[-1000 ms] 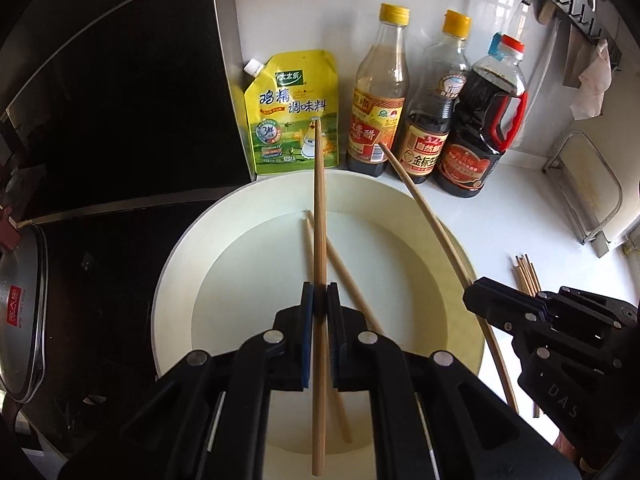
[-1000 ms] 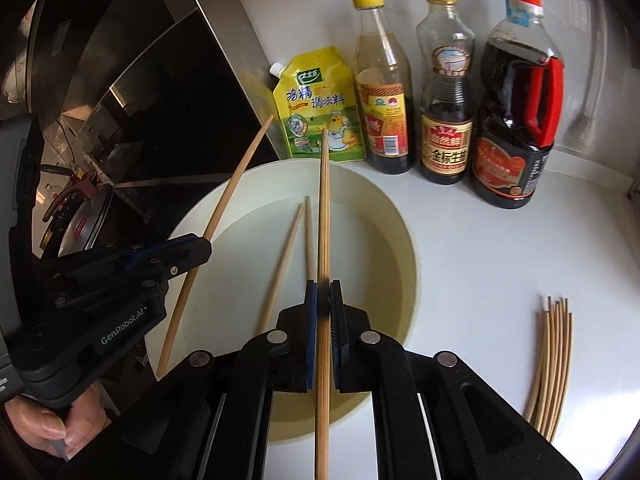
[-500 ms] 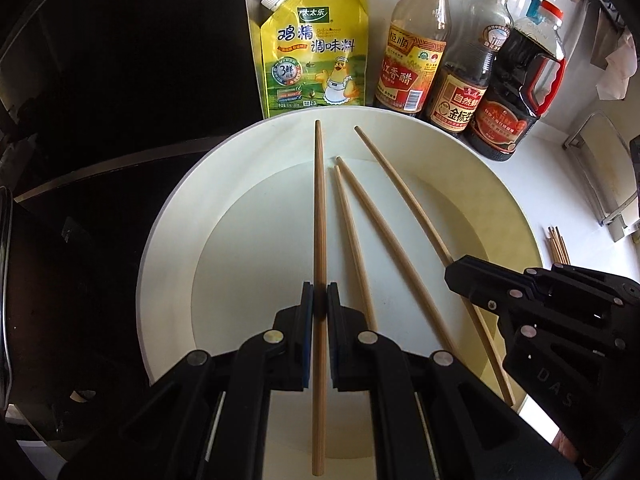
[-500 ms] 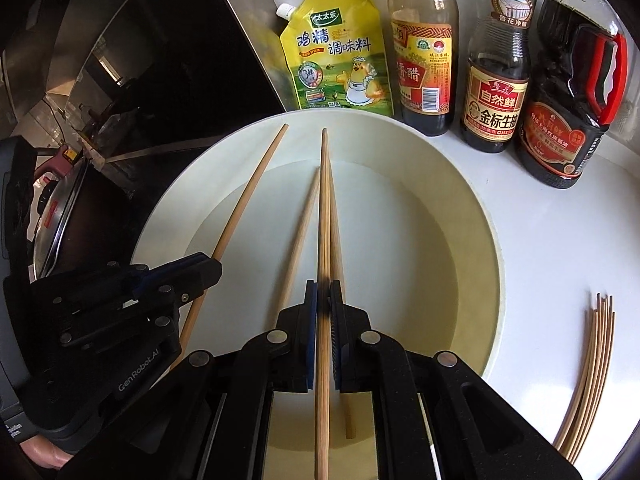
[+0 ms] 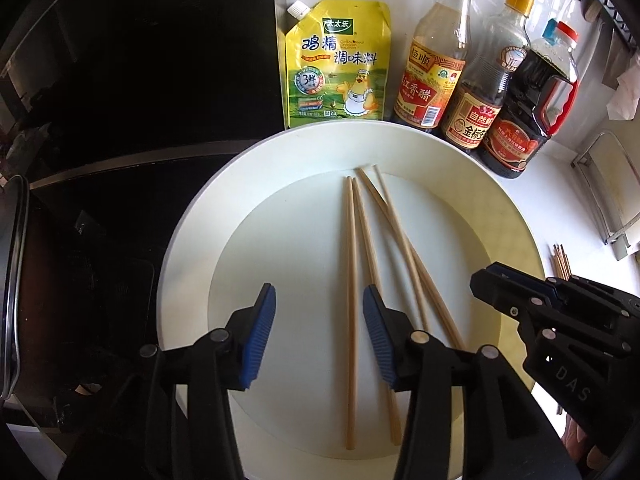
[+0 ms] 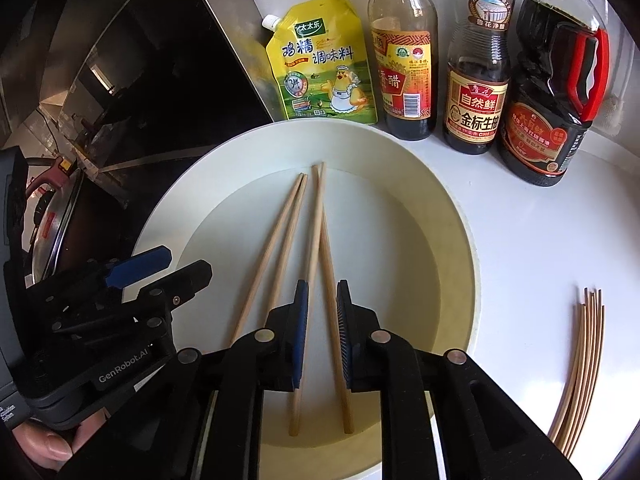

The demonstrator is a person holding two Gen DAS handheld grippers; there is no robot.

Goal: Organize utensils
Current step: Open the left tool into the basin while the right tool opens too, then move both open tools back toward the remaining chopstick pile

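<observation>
Several wooden chopsticks (image 5: 351, 280) lie in a large white plate (image 5: 192, 240) on the counter; they also show in the right wrist view (image 6: 316, 232), in the plate (image 6: 452, 240). My left gripper (image 5: 318, 332) is open just above the plate, one chopstick lying loose between its jaws. My right gripper (image 6: 322, 328) is open, narrower, above the plate with two chopsticks lying under it. Each gripper shows in the other's view: the right one (image 5: 520, 300) and the left one (image 6: 160, 268).
A yellow seasoning pouch (image 5: 336, 68) and three sauce bottles (image 5: 432, 60) stand behind the plate. A bundle of chopsticks (image 6: 580, 360) lies on the white counter to the right. A dark stove panel (image 5: 140, 80) and a pot lid (image 5: 12, 280) are on the left.
Both grippers have opened and let go of their chopsticks, which now lie flat in the plate. Both grippers have come lower and closer over the plate.
</observation>
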